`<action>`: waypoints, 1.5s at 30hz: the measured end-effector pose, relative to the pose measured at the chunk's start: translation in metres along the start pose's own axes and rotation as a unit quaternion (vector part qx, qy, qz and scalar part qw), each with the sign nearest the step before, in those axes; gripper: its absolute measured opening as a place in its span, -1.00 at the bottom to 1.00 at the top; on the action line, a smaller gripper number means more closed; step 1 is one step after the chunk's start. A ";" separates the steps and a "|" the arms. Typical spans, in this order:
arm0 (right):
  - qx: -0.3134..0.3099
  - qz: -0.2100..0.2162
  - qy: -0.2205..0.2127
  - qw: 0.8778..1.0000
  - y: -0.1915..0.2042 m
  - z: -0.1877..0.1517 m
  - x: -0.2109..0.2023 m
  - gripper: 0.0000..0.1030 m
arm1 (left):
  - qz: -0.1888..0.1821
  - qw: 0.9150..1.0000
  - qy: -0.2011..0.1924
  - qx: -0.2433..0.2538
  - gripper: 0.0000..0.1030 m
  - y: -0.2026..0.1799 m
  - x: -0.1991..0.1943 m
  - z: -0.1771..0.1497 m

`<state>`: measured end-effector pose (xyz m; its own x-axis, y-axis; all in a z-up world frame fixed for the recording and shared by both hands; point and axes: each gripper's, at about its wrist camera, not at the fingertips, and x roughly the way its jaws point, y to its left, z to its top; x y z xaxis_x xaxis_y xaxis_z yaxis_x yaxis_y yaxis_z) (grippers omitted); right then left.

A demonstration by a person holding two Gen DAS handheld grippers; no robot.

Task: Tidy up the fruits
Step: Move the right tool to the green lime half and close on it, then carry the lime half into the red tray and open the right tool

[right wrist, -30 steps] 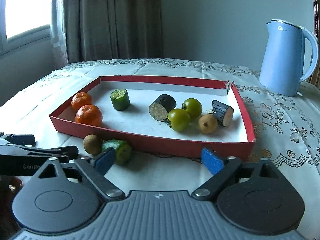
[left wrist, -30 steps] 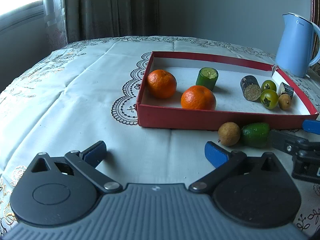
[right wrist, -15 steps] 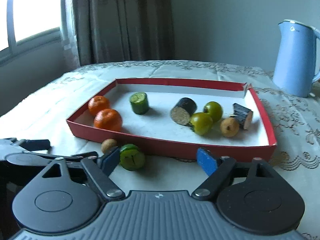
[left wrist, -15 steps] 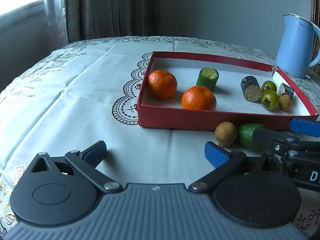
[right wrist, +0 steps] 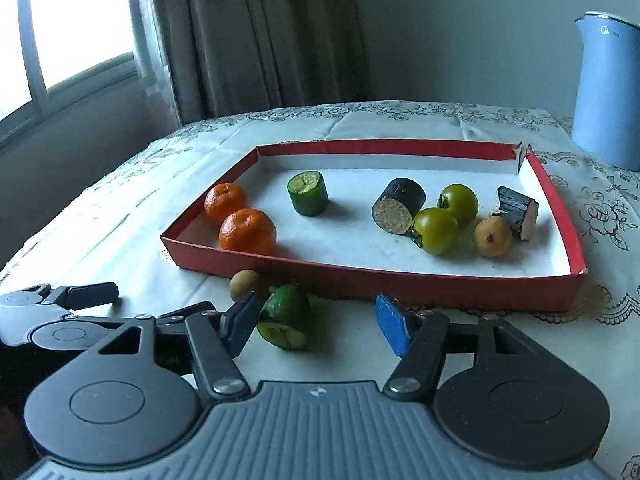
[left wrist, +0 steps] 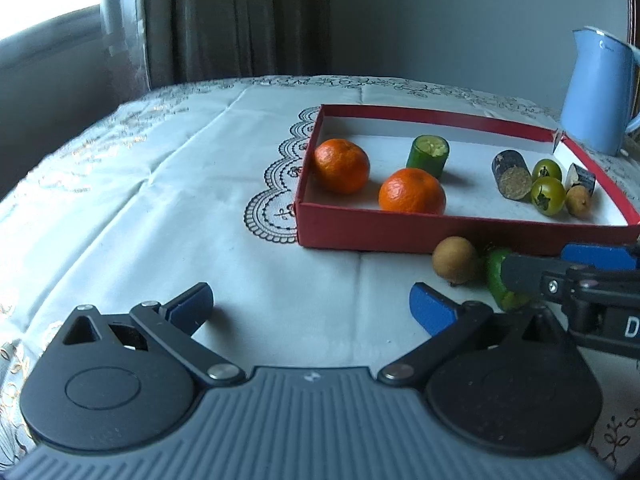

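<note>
A green cut fruit piece (right wrist: 285, 314) lies on the tablecloth just in front of the red tray (right wrist: 400, 285). My right gripper (right wrist: 316, 324) has it between its jaws, which are closing. The left pad (right wrist: 240, 320) is at the piece and the right pad (right wrist: 390, 328) is still apart from it. A small brown round fruit (right wrist: 245, 282) sits just left of the piece (left wrist: 495, 276). The left gripper (left wrist: 310, 307) rests open and holds nothing, left of both. In the tray (left wrist: 440, 232) are two tangerines (left wrist: 412, 197), a green cylinder piece (left wrist: 428, 155), dark pieces, two green tomatoes (right wrist: 436, 230) and another brown fruit.
A blue kettle (right wrist: 608, 92) stands behind the tray at the far right. White embroidered cloth (left wrist: 180, 200) covers the table, with bare cloth left of the tray. A curtain and a window are at the back left.
My right gripper has moved in on the green piece and its jaws have narrowed around it. The piece has shifted and tipped a little. The left gripper has stayed still.
</note>
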<state>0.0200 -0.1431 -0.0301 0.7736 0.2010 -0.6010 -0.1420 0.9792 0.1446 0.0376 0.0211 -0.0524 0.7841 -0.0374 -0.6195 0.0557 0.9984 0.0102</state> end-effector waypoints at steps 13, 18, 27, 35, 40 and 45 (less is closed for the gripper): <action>-0.014 -0.003 0.006 1.000 0.010 0.001 0.007 0.13 | 0.003 1.000 0.000 -0.007 1.00 0.011 -0.002 -0.003; -0.007 0.000 0.015 1.000 0.008 0.000 0.013 0.03 | 0.003 1.000 0.000 -0.010 1.00 0.014 -0.003 -0.003; 0.008 0.012 0.022 1.000 0.008 -0.001 0.014 -0.14 | 0.003 1.000 0.000 -0.010 1.00 0.015 -0.003 -0.003; -0.008 0.010 0.022 1.000 0.014 -0.001 0.015 -0.24 | 0.009 1.000 -0.001 -0.018 1.00 0.025 -0.008 -0.007; -0.058 -0.015 0.011 0.998 0.032 -0.008 0.015 -0.40 | 0.010 1.000 0.000 -0.016 1.00 0.025 -0.008 -0.007; -0.052 -0.047 0.000 0.998 0.024 -0.009 0.010 -0.40 | 0.010 1.000 0.000 -0.016 1.00 0.024 -0.008 -0.007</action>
<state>0.0191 -0.1169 -0.0397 0.7866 0.1078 -0.6080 -0.1314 0.9913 0.0057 0.0283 0.0459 -0.0528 0.7851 -0.0168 -0.6192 0.0199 0.9998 -0.0020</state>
